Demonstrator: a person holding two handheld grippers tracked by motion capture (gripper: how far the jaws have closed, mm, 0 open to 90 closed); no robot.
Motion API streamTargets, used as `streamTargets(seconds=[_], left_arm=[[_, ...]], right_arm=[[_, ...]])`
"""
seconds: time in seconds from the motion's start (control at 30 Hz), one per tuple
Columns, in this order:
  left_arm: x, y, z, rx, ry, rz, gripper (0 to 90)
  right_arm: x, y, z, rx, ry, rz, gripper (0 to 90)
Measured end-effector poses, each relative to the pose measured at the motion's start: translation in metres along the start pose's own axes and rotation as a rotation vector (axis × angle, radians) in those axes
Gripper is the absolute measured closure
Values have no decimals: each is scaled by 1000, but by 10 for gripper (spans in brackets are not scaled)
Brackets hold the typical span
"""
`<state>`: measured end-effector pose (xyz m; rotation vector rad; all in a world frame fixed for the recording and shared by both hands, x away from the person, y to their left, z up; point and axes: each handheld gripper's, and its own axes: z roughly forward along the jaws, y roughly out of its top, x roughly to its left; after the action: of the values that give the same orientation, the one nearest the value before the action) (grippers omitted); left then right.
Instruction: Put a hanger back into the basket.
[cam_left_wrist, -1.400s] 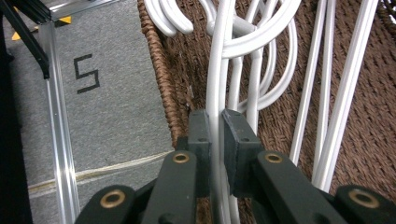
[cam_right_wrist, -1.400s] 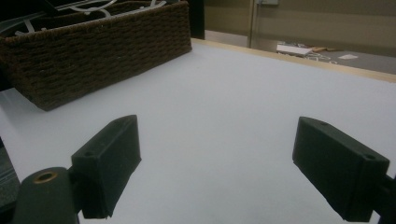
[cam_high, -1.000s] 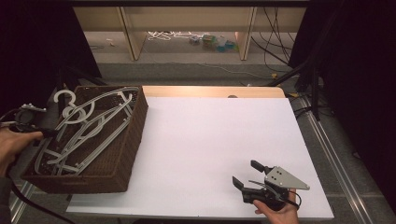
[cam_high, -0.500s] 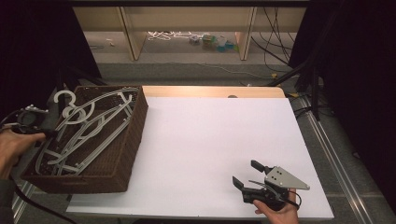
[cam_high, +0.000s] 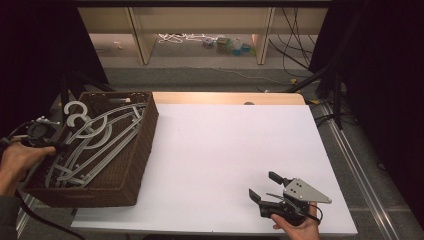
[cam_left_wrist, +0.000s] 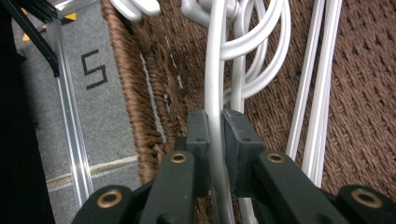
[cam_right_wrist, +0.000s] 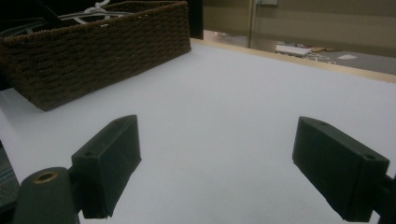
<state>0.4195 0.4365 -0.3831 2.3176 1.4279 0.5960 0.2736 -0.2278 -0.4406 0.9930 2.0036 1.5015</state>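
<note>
A brown wicker basket (cam_high: 142, 150) stands on the left of the white table and holds several white plastic hangers (cam_high: 102, 137). My left gripper (cam_high: 50, 146) reaches in over the basket's left rim. In the left gripper view its jaws (cam_left_wrist: 215, 123) are shut on the thin bar of one white hanger (cam_left_wrist: 212, 70), with the woven basket floor (cam_left_wrist: 364, 93) behind. My right gripper (cam_high: 263, 184) rests near the table's front right, held by a hand, jaws wide apart. Nothing lies between them in the right gripper view (cam_right_wrist: 215, 149).
The white tabletop (cam_high: 230, 145) stretches between basket and right gripper. The basket's woven wall (cam_right_wrist: 93, 56) shows at the far left in the right gripper view. A wooden strip (cam_high: 225, 97) runs along the table's back edge, with shelving (cam_high: 200, 35) and cables on the floor behind.
The left hand and its gripper have shifted slightly at the basket's left rim, still clamped on the hanger. The right gripper has kept still.
</note>
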Motion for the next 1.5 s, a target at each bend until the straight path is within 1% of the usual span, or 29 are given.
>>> streamTargets(seconds=[0.07, 0.1, 0.13, 0.17, 0.23, 0.3, 0.33, 0.37, 0.4, 0.47, 0.53, 0.63, 0.73, 0.8, 0.9, 0.93, 0.97, 1.0, 1.03, 1.07, 1.13, 1.17, 1.2, 1.23, 1.27, 1.3, 1.33, 1.37, 1.5], left_arm=[[1, -1, 2, 2, -7, 6, 809], [0, -3, 2, 16, -18, -6, 807], [-5, -5, 3, 36, -31, -65, 801], [-7, -6, 4, 61, -48, -79, 794], [-10, -6, 7, 68, -49, -85, 785], [-9, -5, 8, 83, -52, -70, 783], [-11, -6, 9, 79, -60, -86, 781], [-11, -5, 9, 85, -70, -78, 772], [-10, -5, 8, 69, -73, -85, 753], [-10, -2, 3, 28, -79, -110, 713], [-12, 1, 1, -11, -103, -130, 682], [-17, 4, -3, -36, -126, -121, 655], [-22, 6, -7, -52, -117, -119, 601], [-26, 6, -12, -82, -112, -103, 564], [-36, 7, -22, -162, -139, -87, 498], [-39, 8, -25, -189, -139, -64, 470], [-40, 9, -27, -213, -139, -22, 444], [-45, 9, -31, -240, -140, -47, 414], [-48, 8, -35, -265, -151, -48, 384], [-55, 6, -38, -303, -162, -111, 368], [-66, 3, -43, -343, -156, -131, 351], [-73, 2, -47, -364, -149, -122, 336], [-79, 2, -48, -377, -153, -145, 328], [-87, 2, -49, -413, -170, -163, 322], [-91, 2, -49, -436, -180, -159, 311], [-99, 2, -50, -461, -192, -177, 305], [-106, 3, -49, -480, -210, -165, 297], [-113, 3, -49, -489, -213, -172, 286], [-135, 6, -46, -531, -225, -147, 223]], right_arm=[[0, 0, 0, -1, 3, 2, 160], [0, 0, 0, -1, 2, 2, 160], [0, 0, 0, -1, 2, 1, 160], [0, 0, 0, -1, 2, 1, 160], [0, 0, 0, 3, 12, 7, 160], [0, 0, 0, 14, 3, 6, 160], [0, 0, -1, 22, 3, 7, 160], [0, 0, 1, 4, 9, 7, 160], [0, -1, 1, -9, 13, 12, 160], [-1, 0, 0, 7, -3, 6, 160], [-1, 0, 0, 8, -5, 6, 160], [-1, 1, -2, 14, -3, 2, 160], [-1, 0, -1, 9, 0, 4, 160], [-1, 1, -1, 7, 0, 3, 160], [-1, 0, -1, 7, -2, 3, 160], [-1, 0, -1, 8, -4, 4, 160], [-1, 0, -1, 9, -4, 4, 160], [-1, 0, -1, 8, -1, 4, 160], [-1, 1, -1, 7, 1, 1, 160], [0, 1, -2, 5, 0, -1, 160], [-1, 1, -1, 1, 2, 1, 160], [-1, 0, -1, 6, 0, 1, 160], [-1, 0, -1, 6, 1, 2, 160], [-1, 1, -1, 6, 0, 2, 160], [0, 1, -1, 6, 1, 0, 160], [0, 1, -1, 6, 1, -1, 160], [0, 1, -1, 5, 1, -1, 160], [0, 1, -1, -4, 11, 5, 160], [0, 1, -1, 0, 6, 2, 160]])
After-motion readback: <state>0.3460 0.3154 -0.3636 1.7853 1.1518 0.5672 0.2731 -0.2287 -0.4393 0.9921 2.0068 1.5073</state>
